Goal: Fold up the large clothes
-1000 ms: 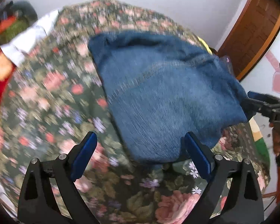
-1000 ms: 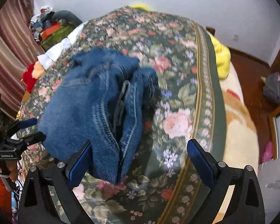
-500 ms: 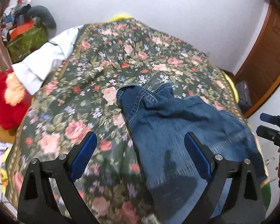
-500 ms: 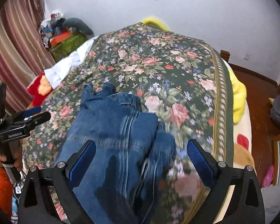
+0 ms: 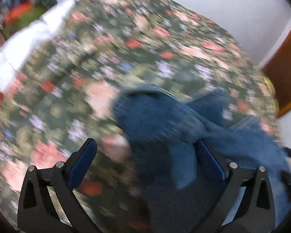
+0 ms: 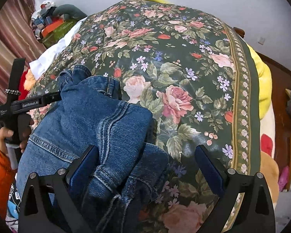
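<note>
One pair of jeans (image 6: pixel 87 120) lies crumpled on the bed (image 6: pixel 184 62). Two grippers: the left gripper (image 5: pixel 145 155) and the right gripper (image 6: pixel 145 157) have jaws opening, denim loose between them, not pinched.

Left wrist view smeared throughout by motion blur. Jeans (image 6: pixel 83 120) run off lower left edge; left tongs' (image 6: pixel 54 97) tips hidden behind denim.

Blue denim jeans (image 6: pixel 91 120), rumpled and partly folded, lying on the floral bedspread (image 6: pixel 184 58)
</note>
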{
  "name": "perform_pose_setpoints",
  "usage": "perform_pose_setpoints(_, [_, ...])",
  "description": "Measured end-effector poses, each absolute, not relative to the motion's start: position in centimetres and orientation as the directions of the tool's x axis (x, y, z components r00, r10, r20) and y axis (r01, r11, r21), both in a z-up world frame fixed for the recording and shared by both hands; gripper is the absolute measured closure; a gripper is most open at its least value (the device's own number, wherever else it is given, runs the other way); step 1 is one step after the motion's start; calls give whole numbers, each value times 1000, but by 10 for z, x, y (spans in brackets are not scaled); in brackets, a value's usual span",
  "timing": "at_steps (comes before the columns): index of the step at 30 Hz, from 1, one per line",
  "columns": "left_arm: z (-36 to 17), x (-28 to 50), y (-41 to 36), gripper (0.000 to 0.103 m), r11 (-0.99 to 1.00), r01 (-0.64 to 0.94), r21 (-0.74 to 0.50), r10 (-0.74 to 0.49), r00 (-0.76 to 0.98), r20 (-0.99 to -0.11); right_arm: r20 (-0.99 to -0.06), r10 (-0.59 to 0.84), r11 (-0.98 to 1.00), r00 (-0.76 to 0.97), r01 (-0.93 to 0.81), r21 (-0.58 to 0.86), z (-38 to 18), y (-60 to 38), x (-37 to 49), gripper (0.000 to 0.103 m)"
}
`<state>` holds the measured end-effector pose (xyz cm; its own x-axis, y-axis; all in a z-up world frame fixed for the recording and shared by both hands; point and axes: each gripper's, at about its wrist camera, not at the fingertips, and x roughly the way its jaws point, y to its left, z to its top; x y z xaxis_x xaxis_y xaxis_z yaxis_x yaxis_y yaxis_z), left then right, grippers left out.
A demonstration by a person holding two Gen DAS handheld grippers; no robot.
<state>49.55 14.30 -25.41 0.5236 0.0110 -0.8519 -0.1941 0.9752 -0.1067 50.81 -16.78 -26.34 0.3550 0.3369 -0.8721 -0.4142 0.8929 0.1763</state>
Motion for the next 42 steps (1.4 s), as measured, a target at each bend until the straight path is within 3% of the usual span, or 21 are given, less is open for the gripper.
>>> perform_pose_setpoints(4, [-257, 495, 156, 0, 960, -230, -162, -26, 501, -865, -868, 349, 899, 353, -389, 204, -264, -171, 507, 0])
perform_pose_setpoints(7, [-246, 484, 153, 7, 969, -226, -95, 32, 501, -865, -867, 327, 908, 377, -381, 177, -257, -171, 500, 0])
perform_pose_setpoints(13, [-208, 448, 151, 8, 985, -170, -22, 75, 546, -834, -845, 255, 915, 470, -400, 54, -224, -169, 478, 0])
perform_pose_setpoints(17, [-175, 417, 153, 8, 988, -151, -35, 66, 611, -789, -814, 210, 894, 541, -443, -64, -197, -164, 453, 0])
perform_pose_setpoints(21, [-156, 391, 153, 8, 985, -126, -115, -7, 643, -766, -774, 238, 880, 587, -468, -85, -171, -165, 433, 0])
perform_pose_setpoints(27, [-174, 368, 145, 8, 960, -112, -255, -139, 604, -785, -764, 336, 878, 550, -477, 42, -160, -169, 421, 0])
perform_pose_setpoints(34, [-229, 368, 129, 8, 909, -139, -392, -289, 465, -837, -848, 367, 877, 382, -446, 179, -213, -174, 447, 0])
perform_pose_setpoints(37, [-240, 371, 132, 7, 873, -174, -455, -331, 472, -817, -874, 411, 874, 260, -386, 296, -245, -182, 465, 0])
perform_pose_setpoints(42, [-261, 388, 136, 6, 778, -200, -595, -467, 449, -762, -821, 560, 810, 110, -282, 514, -277, -191, 489, 0])
